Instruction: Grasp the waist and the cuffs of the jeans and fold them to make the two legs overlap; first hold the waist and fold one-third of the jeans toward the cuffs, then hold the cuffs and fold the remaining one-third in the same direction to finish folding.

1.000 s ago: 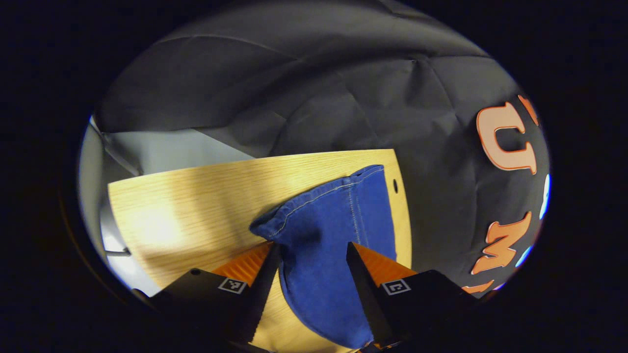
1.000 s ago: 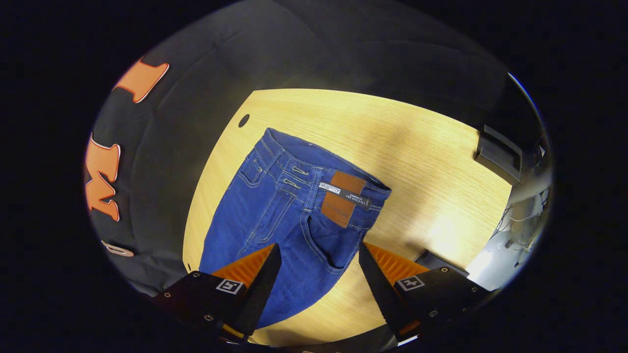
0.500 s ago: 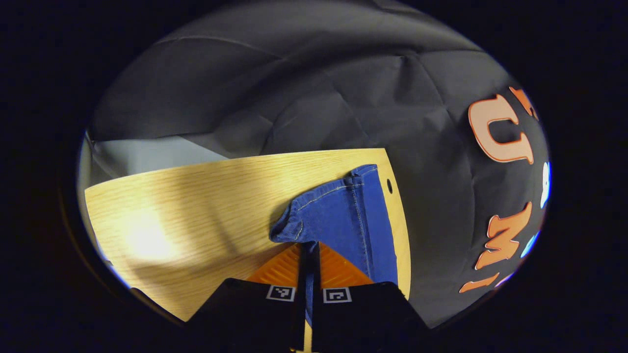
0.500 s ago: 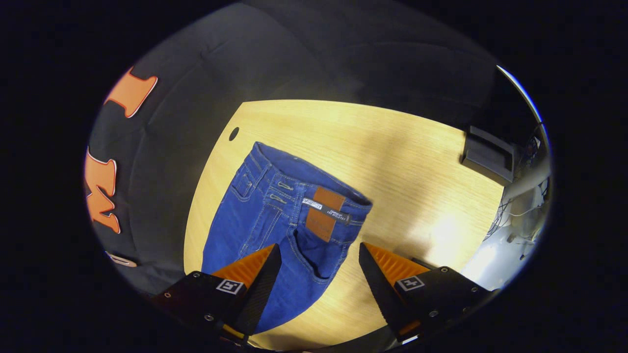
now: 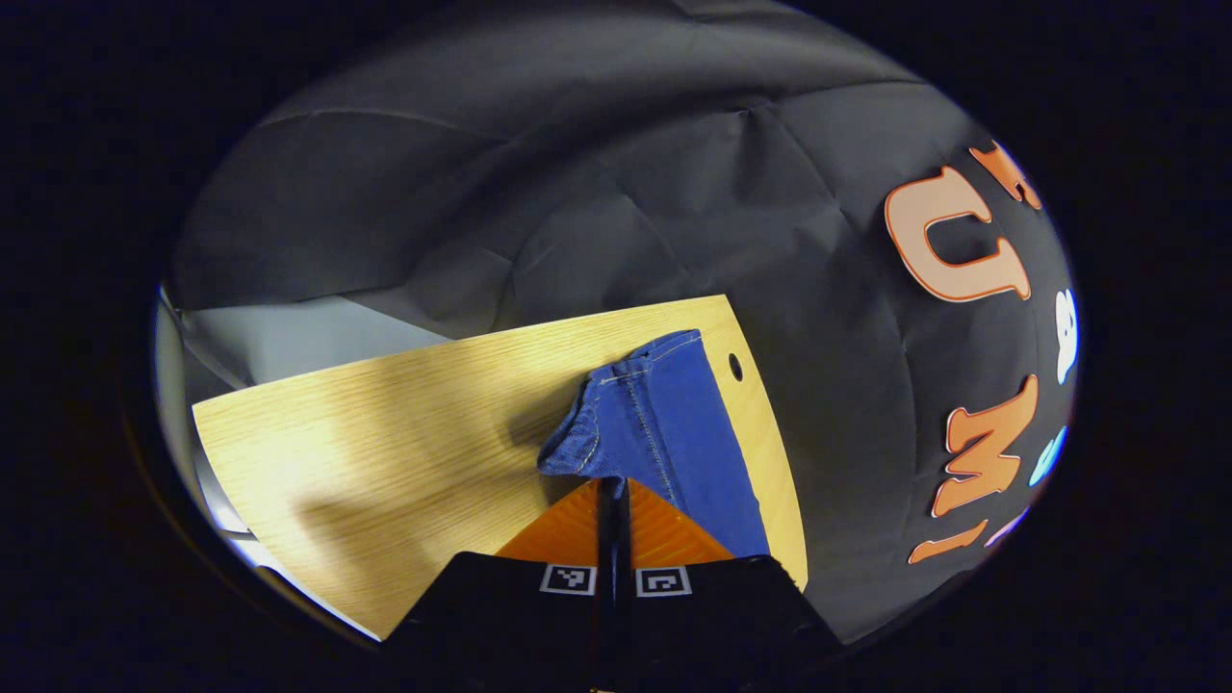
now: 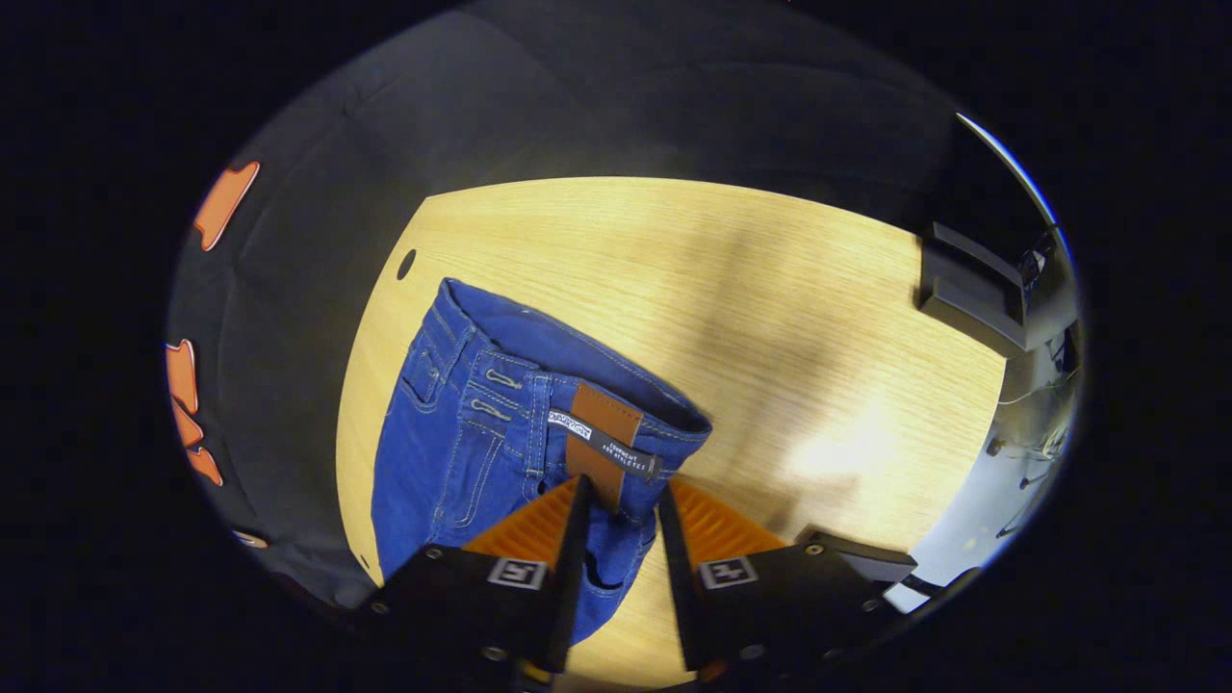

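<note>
The left gripper [image 5: 612,491] has snapped its two fingers tight together on the cuff end of the jeans [image 5: 664,423] and bunched it up a little, and the right gripper [image 6: 616,500], which was wide open a moment ago, has come in close around the waist [image 6: 577,385] by the brown patch [image 6: 602,438], though I cannot tell if it is pinching yet. So both ends look almost caught, and I think laying one leg over the other can start soon. The jeans lie on the wooden table [image 6: 770,289] near its edge by the dark booth wall [image 5: 577,192], with a small hole [image 6: 406,263] close by and a dark box [image 6: 972,289] far off, and nothing seems to block the way.
</note>
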A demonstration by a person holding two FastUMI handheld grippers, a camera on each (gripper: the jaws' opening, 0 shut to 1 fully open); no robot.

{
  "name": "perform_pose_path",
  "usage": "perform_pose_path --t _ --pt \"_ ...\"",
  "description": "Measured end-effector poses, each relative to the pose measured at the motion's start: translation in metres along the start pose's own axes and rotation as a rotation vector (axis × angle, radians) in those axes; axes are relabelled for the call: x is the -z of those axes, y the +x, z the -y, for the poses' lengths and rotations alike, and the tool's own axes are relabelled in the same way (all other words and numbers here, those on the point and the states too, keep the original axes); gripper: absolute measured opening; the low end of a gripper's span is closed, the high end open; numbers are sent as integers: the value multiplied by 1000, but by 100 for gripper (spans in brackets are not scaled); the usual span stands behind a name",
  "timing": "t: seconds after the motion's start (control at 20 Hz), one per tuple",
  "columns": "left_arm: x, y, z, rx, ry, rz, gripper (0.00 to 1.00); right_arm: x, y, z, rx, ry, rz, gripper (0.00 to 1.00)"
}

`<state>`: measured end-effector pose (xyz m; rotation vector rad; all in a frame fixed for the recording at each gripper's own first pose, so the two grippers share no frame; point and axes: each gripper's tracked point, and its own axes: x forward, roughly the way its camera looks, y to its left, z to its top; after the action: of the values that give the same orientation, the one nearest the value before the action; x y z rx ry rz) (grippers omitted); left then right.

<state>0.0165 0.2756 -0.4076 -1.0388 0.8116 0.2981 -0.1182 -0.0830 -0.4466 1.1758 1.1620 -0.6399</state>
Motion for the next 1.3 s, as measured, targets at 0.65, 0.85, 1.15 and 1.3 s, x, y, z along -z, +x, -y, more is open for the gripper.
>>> perform_pose_path --t 0.65,0.85,1.15,1.3 --pt "-37 3 63 130 113 -89 1 -39 -56 -80 -204 207 111 9" --pt "-55 30 105 176 182 -134 1 -55 -72 -120 -223 220 154 9" --pt "-77 46 138 194 191 -110 1 -75 -69 -161 -243 225 141 9" --pt "-84 56 146 160 174 -77 1 -85 -52 -181 -264 234 106 9"
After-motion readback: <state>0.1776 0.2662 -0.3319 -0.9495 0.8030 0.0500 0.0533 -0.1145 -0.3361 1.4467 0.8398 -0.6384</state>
